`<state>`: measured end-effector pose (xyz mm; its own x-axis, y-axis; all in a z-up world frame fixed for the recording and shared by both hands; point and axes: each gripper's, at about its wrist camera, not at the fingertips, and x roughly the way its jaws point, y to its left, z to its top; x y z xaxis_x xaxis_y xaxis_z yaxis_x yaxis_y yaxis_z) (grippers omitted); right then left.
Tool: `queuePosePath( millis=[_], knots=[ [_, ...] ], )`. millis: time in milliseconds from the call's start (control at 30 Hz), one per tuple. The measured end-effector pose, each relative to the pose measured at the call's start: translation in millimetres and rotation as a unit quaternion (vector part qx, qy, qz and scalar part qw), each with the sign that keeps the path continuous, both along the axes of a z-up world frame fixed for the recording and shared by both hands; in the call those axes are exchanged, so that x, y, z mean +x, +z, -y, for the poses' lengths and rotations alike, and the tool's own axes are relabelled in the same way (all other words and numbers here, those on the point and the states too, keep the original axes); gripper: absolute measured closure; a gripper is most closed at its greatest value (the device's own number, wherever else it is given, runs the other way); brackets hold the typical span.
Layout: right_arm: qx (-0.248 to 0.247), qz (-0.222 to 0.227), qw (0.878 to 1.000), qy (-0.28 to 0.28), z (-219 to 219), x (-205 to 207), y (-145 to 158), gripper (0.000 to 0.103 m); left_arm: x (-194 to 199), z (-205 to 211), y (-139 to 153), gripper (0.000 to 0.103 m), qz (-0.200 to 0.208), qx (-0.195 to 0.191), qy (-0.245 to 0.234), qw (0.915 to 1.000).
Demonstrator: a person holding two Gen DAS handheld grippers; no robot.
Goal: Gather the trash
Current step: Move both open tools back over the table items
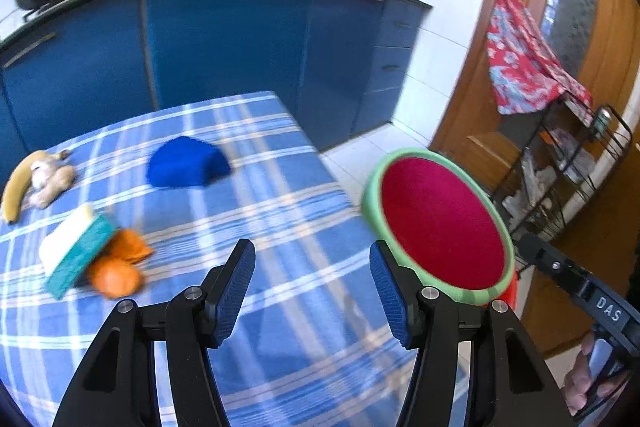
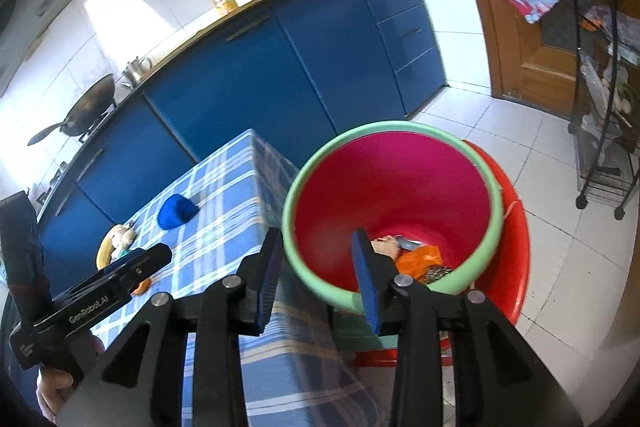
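A red bin with a green rim (image 2: 394,187) stands on a red stool beside the table's right edge; it also shows in the left wrist view (image 1: 440,223). Orange peel and other scraps (image 2: 420,259) lie at its bottom. On the blue plaid tablecloth (image 1: 240,211) lie orange peel (image 1: 120,267) under a white and teal sponge (image 1: 76,247), a banana (image 1: 16,183) with ginger, and a blue cloth (image 1: 186,163). My left gripper (image 1: 312,287) is open and empty above the table. My right gripper (image 2: 316,279) is open and empty, over the bin's near rim.
Blue kitchen cabinets (image 1: 224,39) run behind the table, with a wok, kettle and cookers on the counter. A black wire rack (image 2: 604,87) with a red floral cloth stands by the wooden door at the right. White tiled floor lies beyond the bin.
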<state>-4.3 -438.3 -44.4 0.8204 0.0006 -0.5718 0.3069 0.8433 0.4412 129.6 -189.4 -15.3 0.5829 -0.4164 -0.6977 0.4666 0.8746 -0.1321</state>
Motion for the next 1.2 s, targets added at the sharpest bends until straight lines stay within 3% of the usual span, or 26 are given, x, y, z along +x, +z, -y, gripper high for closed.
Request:
queuePosePath(
  millis=[467,667,1133,1167,1200],
  knots=[
    [-0.003,-0.01,0.999,0.053,-45.9,23.3,4.8,0.064,22.8,-73.1,-3.3,0.042,0.014,0.041,0.071,0.9965],
    [-0.003,-0.017,0.997,0.075,-65.1,34.4,4.5,0.064,43.0,-96.2,-12.3,0.042,0.016,0.096,0.097,0.9906],
    [-0.014,-0.032,0.993,0.109,-99.3,54.6,3.9,0.064,76.4,-123.0,-37.8,0.042,-0.01,0.13,0.112,0.9852],
    [-0.014,-0.033,0.993,0.111,-100.9,55.6,3.7,0.064,77.6,-123.9,-38.4,0.043,-0.013,0.129,0.112,0.9853],
    [-0.016,-0.035,0.993,0.114,-103.4,57.3,3.4,0.064,78.0,-124.7,-38.5,0.055,-0.013,0.126,0.111,0.9856]
  ],
)
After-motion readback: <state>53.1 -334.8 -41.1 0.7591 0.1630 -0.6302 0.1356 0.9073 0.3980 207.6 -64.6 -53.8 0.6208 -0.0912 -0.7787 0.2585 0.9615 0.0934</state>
